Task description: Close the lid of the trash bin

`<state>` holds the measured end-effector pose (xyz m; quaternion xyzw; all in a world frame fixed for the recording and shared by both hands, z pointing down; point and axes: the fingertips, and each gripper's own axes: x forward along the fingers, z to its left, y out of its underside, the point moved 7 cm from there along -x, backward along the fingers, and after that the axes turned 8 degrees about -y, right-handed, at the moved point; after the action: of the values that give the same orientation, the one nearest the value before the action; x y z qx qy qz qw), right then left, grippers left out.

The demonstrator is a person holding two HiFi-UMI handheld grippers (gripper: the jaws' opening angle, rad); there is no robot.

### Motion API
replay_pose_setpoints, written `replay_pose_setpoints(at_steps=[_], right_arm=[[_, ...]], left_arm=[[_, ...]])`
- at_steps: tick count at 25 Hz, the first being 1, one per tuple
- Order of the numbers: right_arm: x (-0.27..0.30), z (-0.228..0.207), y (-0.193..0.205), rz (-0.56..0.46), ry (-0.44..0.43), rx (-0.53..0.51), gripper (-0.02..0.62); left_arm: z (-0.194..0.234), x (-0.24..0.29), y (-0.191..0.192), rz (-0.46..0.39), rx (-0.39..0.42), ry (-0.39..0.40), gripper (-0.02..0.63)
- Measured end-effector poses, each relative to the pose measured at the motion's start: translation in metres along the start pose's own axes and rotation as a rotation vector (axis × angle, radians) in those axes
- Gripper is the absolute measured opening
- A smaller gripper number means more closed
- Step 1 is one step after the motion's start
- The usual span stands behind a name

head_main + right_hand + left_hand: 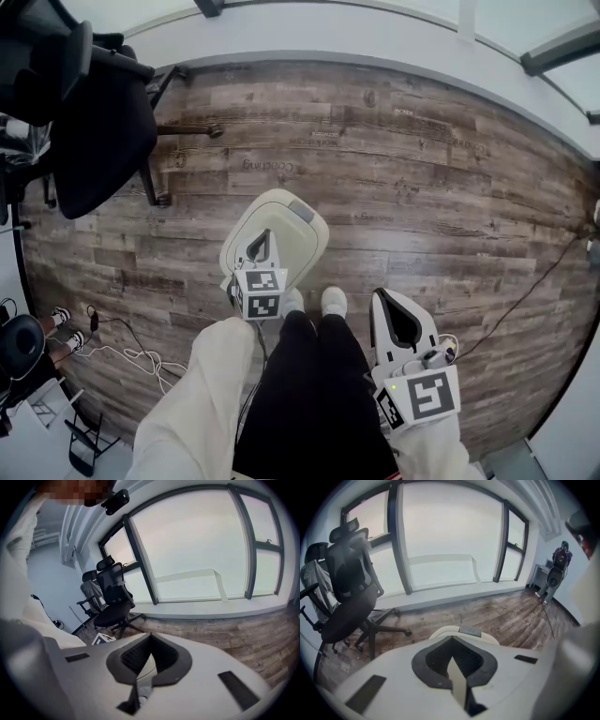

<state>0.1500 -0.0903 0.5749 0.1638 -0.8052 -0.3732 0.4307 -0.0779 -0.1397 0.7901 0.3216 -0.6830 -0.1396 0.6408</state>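
The cream trash bin (281,230) stands on the wood floor just ahead of my feet. Its lid lies flat, with a grey tab (302,210) at the far side. My left gripper (260,234) hovers over the near part of the lid, jaws shut with nothing between them. In the left gripper view the lid's rim (440,632) and grey tab (469,631) show just beyond the left gripper's (452,639) tips. My right gripper (382,298) is to the right of the bin, apart from it, also shut and empty. In the right gripper view its tips (150,637) meet over a sliver of the cream bin (146,665).
A black office chair (98,131) (347,597) (110,602) stands at the back left by the window wall. Loose cables (122,352) lie on the floor at left, and another cable (534,281) runs at right. My white shoes (333,300) are beside the bin. A person (560,559) stands far right.
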Motion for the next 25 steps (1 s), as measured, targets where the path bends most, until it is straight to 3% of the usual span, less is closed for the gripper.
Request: replay_pose_setpoints(at_steps=[11, 20, 25], right_arm=[[-0.056, 0.047, -0.069, -0.069, -0.073, -0.116, 0.023], [-0.127, 0.102, -0.130, -0.134, -0.140, -0.154, 0.023], [-0.177, 0.134, -0.164, -0.224, -0.164, -0.193, 0.023]], left_arm=[[0.032, -0.188, -0.086, -0.231, -0.199, -0.090, 0.005], [0.040, -0.358, -0.151, -0.385, -0.253, -0.099, 0.005], [0.046, -0.436, -0.169, -0.449, -0.266, -0.143, 0.005]])
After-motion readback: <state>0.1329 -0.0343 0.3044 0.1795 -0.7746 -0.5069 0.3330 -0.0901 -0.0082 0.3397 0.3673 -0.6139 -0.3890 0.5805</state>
